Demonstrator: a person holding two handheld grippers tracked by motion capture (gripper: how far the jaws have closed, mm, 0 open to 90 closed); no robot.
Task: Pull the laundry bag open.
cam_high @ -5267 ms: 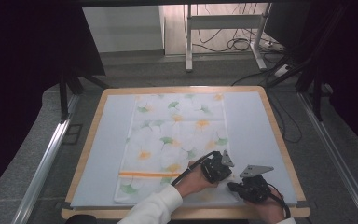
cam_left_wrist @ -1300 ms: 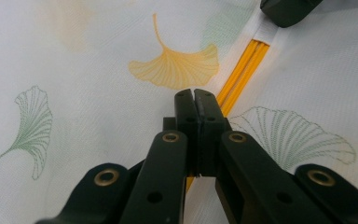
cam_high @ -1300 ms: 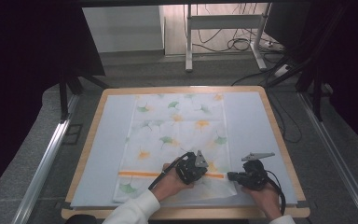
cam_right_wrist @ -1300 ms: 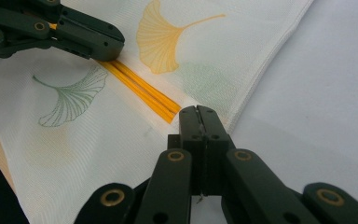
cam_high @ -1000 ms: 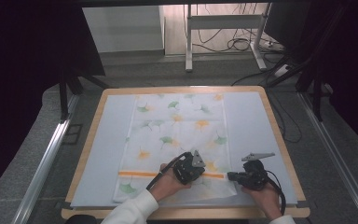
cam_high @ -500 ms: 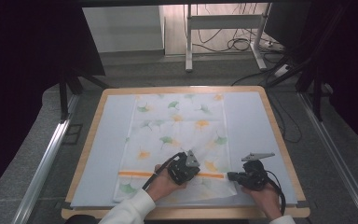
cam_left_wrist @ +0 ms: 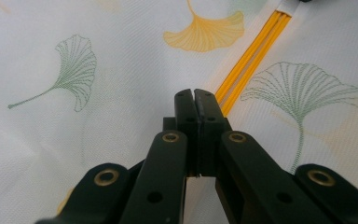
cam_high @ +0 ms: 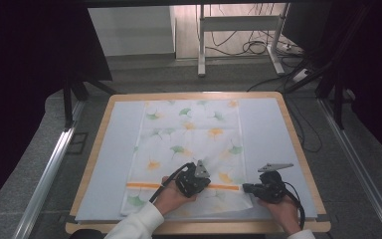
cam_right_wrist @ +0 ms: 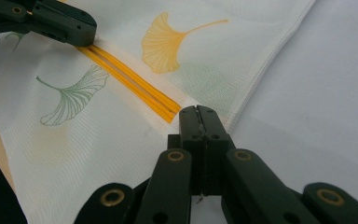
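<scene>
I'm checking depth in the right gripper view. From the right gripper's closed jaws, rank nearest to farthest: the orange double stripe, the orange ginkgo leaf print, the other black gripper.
1. Orange double stripe on the white cloth: its end lies just left of the right gripper.
2. Orange ginkgo leaf print: farther up.
3. Other black gripper: top left, over the stripe's far end.

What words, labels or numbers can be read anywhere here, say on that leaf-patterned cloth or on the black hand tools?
None: no readable text anywhere.
The cloth bears printed ginkgo leaves and an orange stripe, no lettering.
The left gripper and right gripper are plain black with brass rivets, no marking.
The table bears no label.
</scene>
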